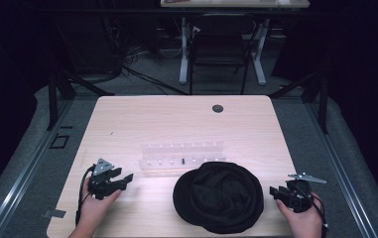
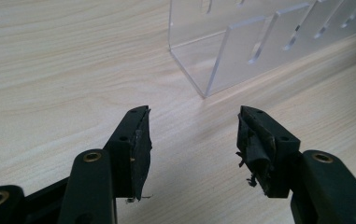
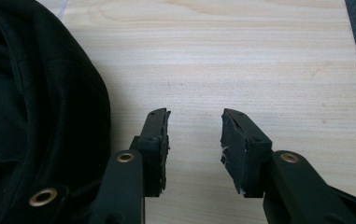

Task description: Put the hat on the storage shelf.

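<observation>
A pale wood-grain worktop [image 1: 127,124] with a round dark grommet [image 1: 218,108] stands on grey carpet [image 1: 147,74]. Beyond it, a black chair [image 1: 220,47] sits beneath a white-legged desk [image 1: 236,4]. Cables [image 1: 127,59] trail across the floor; the surroundings are dark.

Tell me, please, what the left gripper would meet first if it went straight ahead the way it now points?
Most likely the near corner of the clear rack. The left gripper has its jaws open over bare table, and that corner stands just ahead of the gap, slightly right, though depth is hard to judge.
</observation>
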### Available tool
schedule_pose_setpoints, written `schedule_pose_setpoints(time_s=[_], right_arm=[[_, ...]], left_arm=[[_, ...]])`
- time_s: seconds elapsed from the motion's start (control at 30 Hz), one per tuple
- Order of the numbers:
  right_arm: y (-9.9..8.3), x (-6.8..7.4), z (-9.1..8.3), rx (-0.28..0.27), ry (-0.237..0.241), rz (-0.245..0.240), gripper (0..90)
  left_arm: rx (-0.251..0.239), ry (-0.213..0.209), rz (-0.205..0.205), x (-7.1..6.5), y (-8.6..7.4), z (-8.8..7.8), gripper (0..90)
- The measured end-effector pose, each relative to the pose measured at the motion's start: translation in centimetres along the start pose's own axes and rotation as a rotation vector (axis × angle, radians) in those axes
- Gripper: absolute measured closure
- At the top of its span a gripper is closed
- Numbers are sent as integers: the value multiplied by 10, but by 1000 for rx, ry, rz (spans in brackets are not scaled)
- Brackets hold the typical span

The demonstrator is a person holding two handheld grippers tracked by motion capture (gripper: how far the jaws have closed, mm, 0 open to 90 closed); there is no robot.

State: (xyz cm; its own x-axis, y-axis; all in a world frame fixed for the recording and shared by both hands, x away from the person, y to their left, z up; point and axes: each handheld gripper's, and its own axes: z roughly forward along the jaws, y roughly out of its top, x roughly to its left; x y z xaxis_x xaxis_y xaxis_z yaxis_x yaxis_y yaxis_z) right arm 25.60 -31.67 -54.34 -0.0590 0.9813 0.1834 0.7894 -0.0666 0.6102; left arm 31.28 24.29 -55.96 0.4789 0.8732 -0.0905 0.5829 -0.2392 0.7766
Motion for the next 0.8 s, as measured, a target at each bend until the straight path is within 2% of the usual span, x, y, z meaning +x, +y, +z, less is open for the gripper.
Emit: schedule_pose_setpoints(time_s=[0.23,0.4,0.53,0.63,0.8], right_arm=[[3,2,0,0,11,2,610],[13,6,-1,24,33,-3,613],[25,11,-9,43,48,0,638],[34,14,-19,67,15,-22,649],[48,14,-33,94,48,5,639]], left_arm=[[5,-3,4,0,-2,-2,448],[0,-3,14,0,-2,-6,448],[-6,-7,15,1,-2,-7,448],[-15,-12,9,2,-2,-8,448],[-17,-17,8,3,0,-7,448]])
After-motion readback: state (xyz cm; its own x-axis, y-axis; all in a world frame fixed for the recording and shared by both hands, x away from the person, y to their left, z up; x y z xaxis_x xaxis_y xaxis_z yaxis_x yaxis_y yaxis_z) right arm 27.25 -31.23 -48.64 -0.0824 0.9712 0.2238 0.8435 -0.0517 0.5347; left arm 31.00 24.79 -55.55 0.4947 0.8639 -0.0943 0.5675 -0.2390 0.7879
